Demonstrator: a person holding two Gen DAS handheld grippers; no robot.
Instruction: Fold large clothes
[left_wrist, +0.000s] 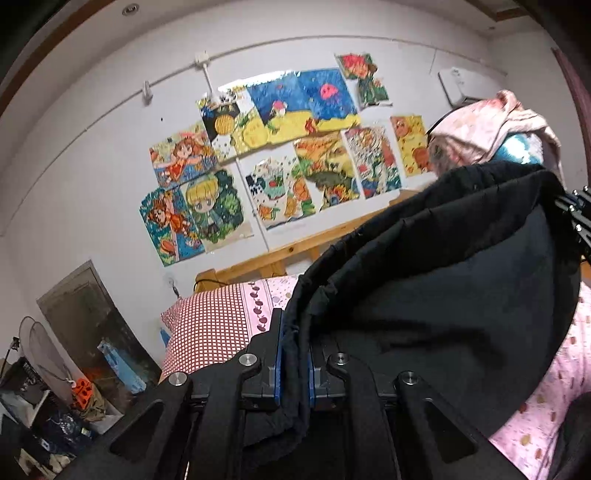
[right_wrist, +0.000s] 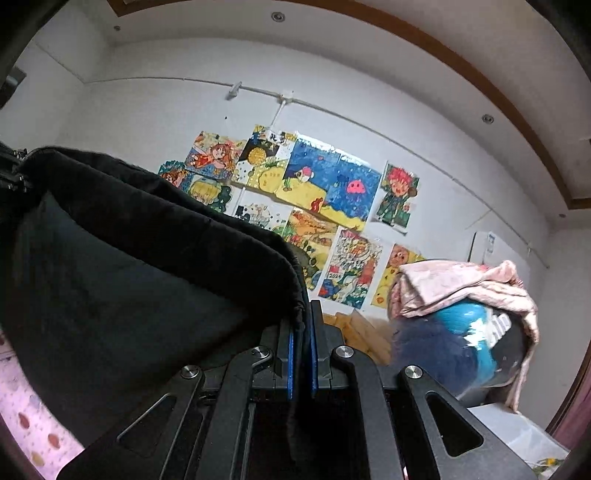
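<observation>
The black garment (left_wrist: 443, 295) hangs lifted between your two grippers, its gathered top edge stretched from one to the other and its body sagging in a pouch above the pink patterned bedsheet (left_wrist: 546, 406). Your left gripper (left_wrist: 295, 365) is clamped on one end of that edge, cloth pinched between the blue pads; your right gripper (right_wrist: 301, 362) is clamped likewise on the other end. Neither is empty.

The relation that governs the next move: the garment's long axis runs from gripper to gripper — to the right of your left gripper, to the left of your right — and both hold it at about the same height. Neither hand is nearer; the load is shared.

Judgement: the cloth is held slack, not taut, so a fold laid now may crease unevenly.

Beyond the garment stand a red checked pillow (left_wrist: 207, 328), a wooden headboard (left_wrist: 273, 258), and drawings (left_wrist: 295, 147) on the wall. A heap of other clothes (right_wrist: 465, 314) lies to the right.
</observation>
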